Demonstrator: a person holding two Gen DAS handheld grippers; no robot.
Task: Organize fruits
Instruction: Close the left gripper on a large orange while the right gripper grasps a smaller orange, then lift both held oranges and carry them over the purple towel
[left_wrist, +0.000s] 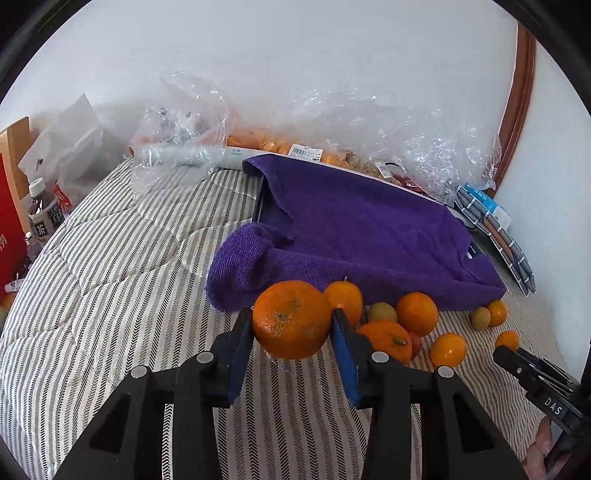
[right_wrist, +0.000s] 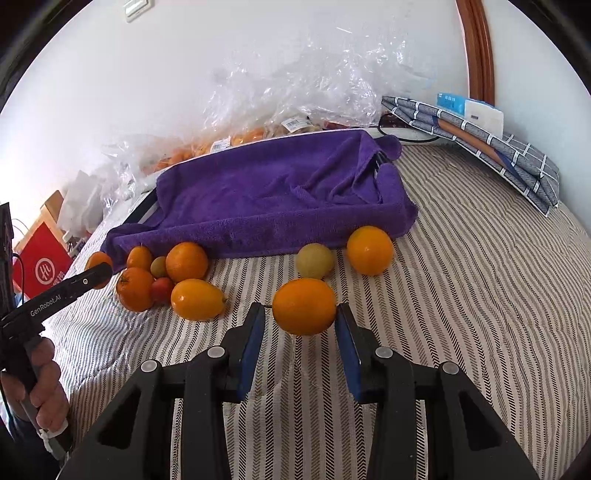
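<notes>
- Left gripper (left_wrist: 292, 326): jaws closed against both sides of a large round orange mandarin (left_wrist: 291, 319), held just in front of the purple terry towel (left_wrist: 354, 229).
- Right gripper (right_wrist: 300, 326): jaws spread, flanking a smooth oval orange fruit (right_wrist: 304, 306); contact cannot be confirmed.
- Loose orange, yellow-green and red fruits (right_wrist: 186, 261) lie along the towel's near edge.
- Surface: striped quilted bed (right_wrist: 480, 266).
- Rear: crumpled clear plastic bags (left_wrist: 369, 122) against the white wall.

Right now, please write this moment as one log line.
left gripper: shut on mandarin | right gripper: around orange, contact unclear | towel: bare
</notes>
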